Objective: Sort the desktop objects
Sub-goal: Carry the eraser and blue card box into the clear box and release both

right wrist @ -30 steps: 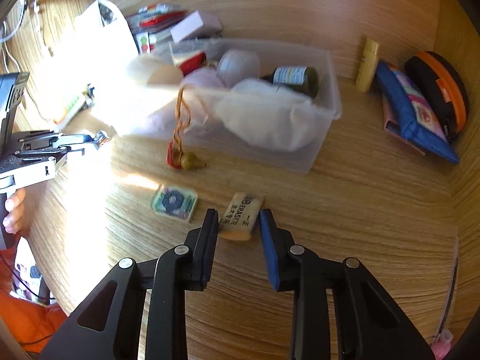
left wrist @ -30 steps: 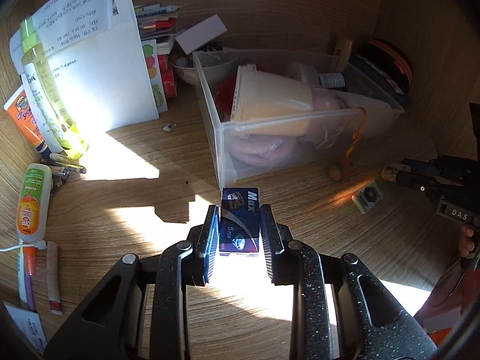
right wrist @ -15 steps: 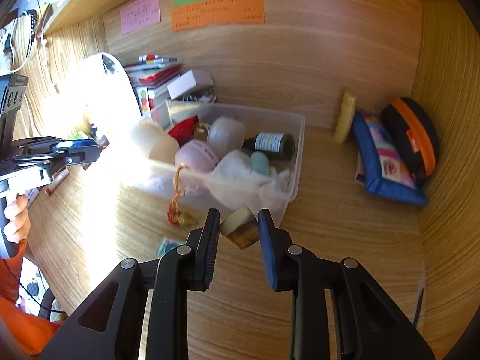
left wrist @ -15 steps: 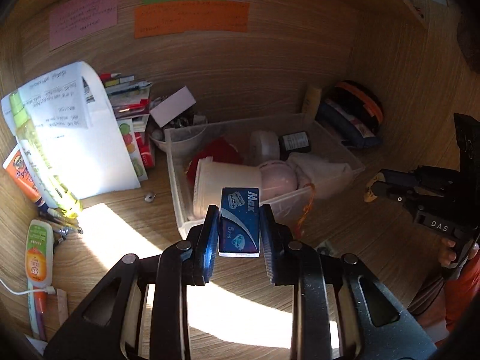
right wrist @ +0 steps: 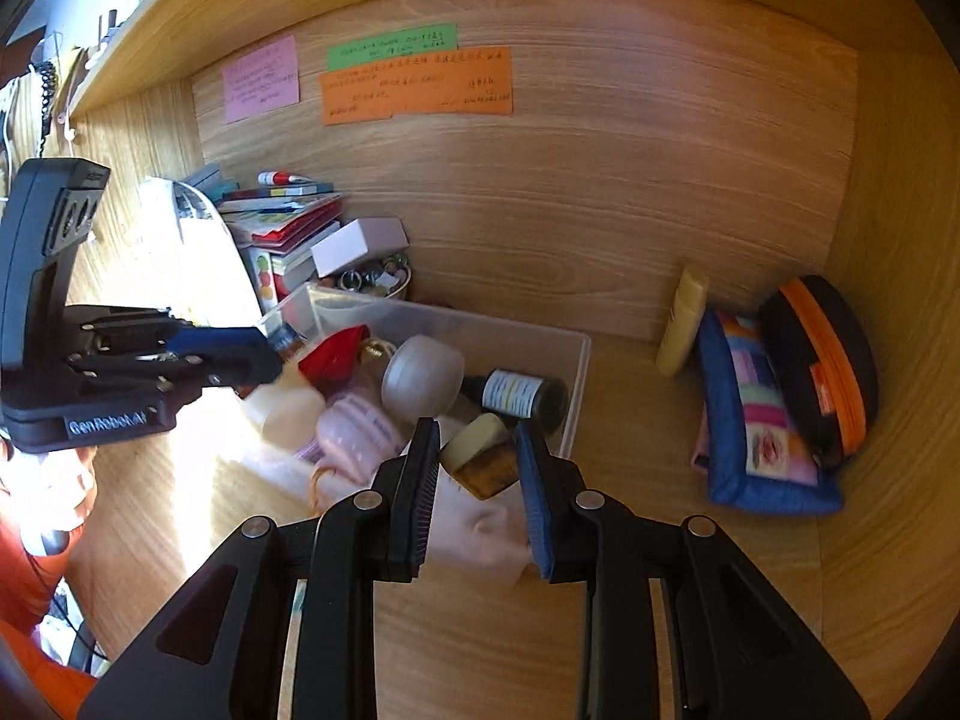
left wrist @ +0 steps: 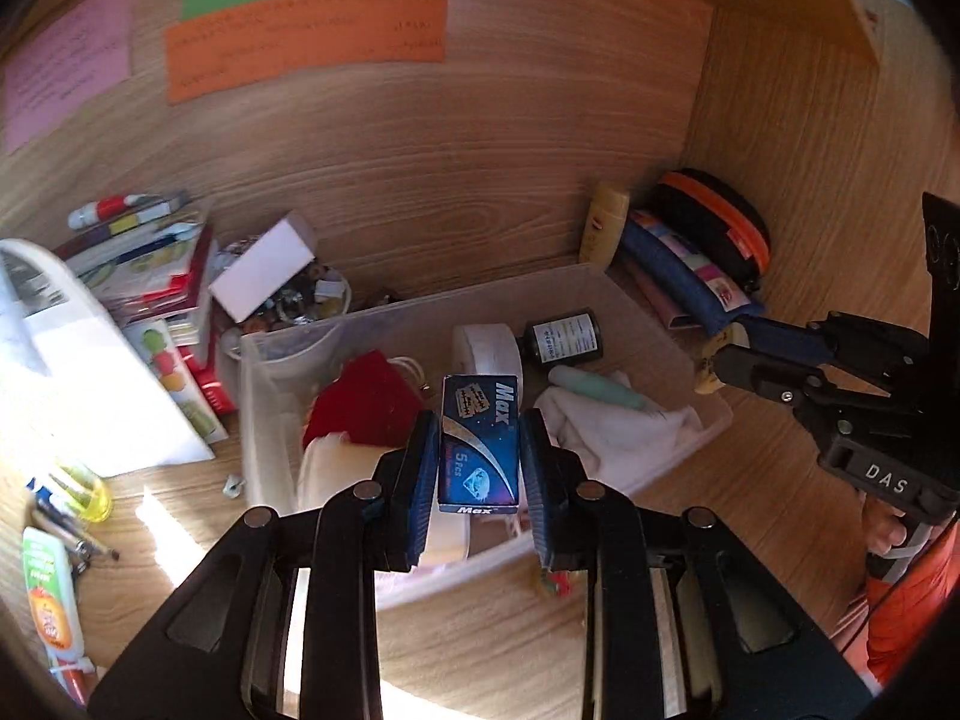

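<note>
My left gripper is shut on a small blue "Max" box and holds it in the air above the clear plastic bin. My right gripper is shut on a tan eraser, held tilted above the near side of the same bin. The bin holds a red pouch, a white jar, a dark bottle, white cloth and a pink case. The right gripper shows at the right of the left wrist view; the left gripper shows at the left of the right wrist view.
Books, a white box and a bowl of small items stand behind the bin at the left. A blue patterned pouch, an orange-black case and a yellow tube lie at the right. Tubes and pens lie at the far left.
Both grippers have risen from the desk with their objects and moved over the bin. The right gripper closed on the eraser and lifted it.
</note>
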Tool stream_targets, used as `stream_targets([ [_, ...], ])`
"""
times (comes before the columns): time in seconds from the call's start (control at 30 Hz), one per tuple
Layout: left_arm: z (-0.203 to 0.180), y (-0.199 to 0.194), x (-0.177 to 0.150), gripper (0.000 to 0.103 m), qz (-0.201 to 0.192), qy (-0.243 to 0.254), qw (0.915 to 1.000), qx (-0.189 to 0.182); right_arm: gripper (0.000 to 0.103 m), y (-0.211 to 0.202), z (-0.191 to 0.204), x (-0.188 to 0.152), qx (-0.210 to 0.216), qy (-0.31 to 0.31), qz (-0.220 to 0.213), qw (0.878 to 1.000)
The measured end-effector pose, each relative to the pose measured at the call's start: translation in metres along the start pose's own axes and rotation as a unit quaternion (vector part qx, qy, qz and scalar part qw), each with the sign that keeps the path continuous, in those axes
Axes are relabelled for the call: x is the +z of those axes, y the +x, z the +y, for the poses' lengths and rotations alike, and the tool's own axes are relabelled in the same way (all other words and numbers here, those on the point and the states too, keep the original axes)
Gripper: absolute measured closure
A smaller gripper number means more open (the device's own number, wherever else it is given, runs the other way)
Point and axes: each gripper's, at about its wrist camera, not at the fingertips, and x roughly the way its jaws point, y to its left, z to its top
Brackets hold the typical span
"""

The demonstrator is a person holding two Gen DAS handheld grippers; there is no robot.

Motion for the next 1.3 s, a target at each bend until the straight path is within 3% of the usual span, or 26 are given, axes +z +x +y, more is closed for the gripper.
stream_targets([
  [0.33,0.001,0.042,0.012,0.076,0.029,-0.007,0.9996,-0.002,0.079,0.053,-0.011,0.003,-0.001,0.003,0.037,0.999],
  [0.8,0.001,0.047,0.008,0.076,0.034,0.003,0.9994,0.002,0.075,0.060,-0.013,0.000,0.005,0.000,0.044,0.999],
  [1.0,0.000,0.028,0.008,0.065,0.020,0.005,0.9998,0.007,0.059,0.046,-0.005,0.004,-0.006,-0.007,0.032,0.999],
  [1.17,0.001,0.010,-0.001,0.049,0.006,0.005,0.9998,0.019,0.049,0.026,0.004,0.003,-0.015,-0.013,0.022,1.000],
  [1.3,0.005,-0.005,-0.009,0.048,0.003,0.000,0.9998,0.021,0.046,0.014,0.011,-0.001,-0.019,-0.017,0.022,0.999],
])
